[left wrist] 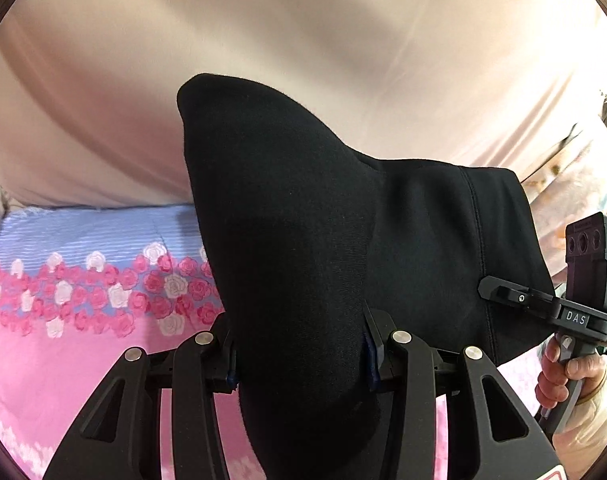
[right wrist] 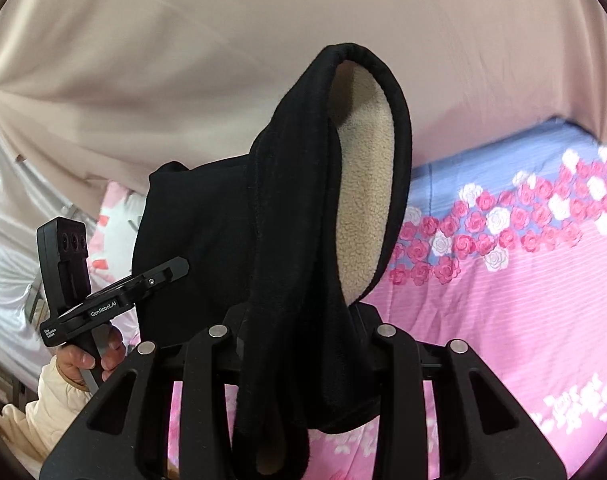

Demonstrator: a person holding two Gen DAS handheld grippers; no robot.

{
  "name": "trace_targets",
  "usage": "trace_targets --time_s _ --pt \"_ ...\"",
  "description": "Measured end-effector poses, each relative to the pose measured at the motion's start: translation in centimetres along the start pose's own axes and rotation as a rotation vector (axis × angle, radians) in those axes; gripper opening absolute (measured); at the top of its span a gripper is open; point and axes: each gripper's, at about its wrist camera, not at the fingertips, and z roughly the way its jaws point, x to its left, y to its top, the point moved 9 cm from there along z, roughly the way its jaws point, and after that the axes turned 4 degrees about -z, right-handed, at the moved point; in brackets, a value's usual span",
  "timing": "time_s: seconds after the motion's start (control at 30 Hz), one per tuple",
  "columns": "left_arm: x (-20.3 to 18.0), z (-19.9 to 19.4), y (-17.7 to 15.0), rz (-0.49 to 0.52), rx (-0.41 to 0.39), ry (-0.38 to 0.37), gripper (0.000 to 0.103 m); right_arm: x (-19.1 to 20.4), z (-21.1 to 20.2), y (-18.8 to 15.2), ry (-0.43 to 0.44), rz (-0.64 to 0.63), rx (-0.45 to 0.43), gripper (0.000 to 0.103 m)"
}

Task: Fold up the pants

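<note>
The black pants (left wrist: 303, 200) hang bunched above the bed, lifted between both grippers. In the left wrist view my left gripper (left wrist: 299, 356) is shut on a thick fold of them, and the cloth covers its fingertips. At the right of that view, the right gripper (left wrist: 499, 294) reaches into the pants' far edge. In the right wrist view my right gripper (right wrist: 299, 332) is shut on another bunch of the pants (right wrist: 287, 200), whose beige fleece lining (right wrist: 363, 184) shows inside a rolled hem. The left gripper (right wrist: 171, 270) grips the cloth at the left.
A pink and blue bedsheet with a rose pattern (left wrist: 83, 360) (right wrist: 503, 300) lies below. Beige cloth (left wrist: 263, 20) (right wrist: 183, 60) hangs behind the bed. A hand in a cream sleeve (left wrist: 563, 372) (right wrist: 79, 360) holds each gripper's handle. Silvery sheeting (right wrist: 7, 240) is at the left.
</note>
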Motion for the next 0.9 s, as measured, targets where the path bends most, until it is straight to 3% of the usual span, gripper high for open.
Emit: trace_targets --time_s 0.37,0.5,0.57,0.67,0.7,0.77,0.83,0.9 --pt "7.1 13.7 -5.8 -0.114 0.208 0.026 0.043 -10.2 12.4 -4.6 -0.064 0.17 0.191 0.033" --pt "9.0 15.2 -6.8 -0.18 0.158 -0.023 0.063 -12.0 13.3 -5.0 -0.019 0.177 0.175 0.041" --pt "9.7 15.6 -7.0 -0.193 0.12 -0.051 0.065 -11.9 13.1 -5.1 0.014 0.175 0.168 0.044" --pt "10.0 14.3 -7.1 -0.204 0.107 -0.093 0.06 -13.5 10.5 -5.1 0.04 0.282 0.151 0.052" --pt "10.5 12.6 -6.7 -0.227 0.088 -0.099 0.06 -14.3 8.9 -4.3 0.016 0.296 0.108 0.052" --pt "11.2 8.8 -5.6 -0.225 0.016 -0.04 0.057 -14.6 4.1 -2.3 -0.068 0.275 -0.005 0.051" --pt "11.0 4.2 -3.3 -0.201 -0.091 0.022 0.058 -12.5 1.4 0.0 -0.116 0.152 -0.04 0.032" --pt "9.8 3.0 -1.1 -0.206 -0.115 0.042 0.057 -9.6 2.3 1.5 -0.133 0.023 -0.01 0.016"
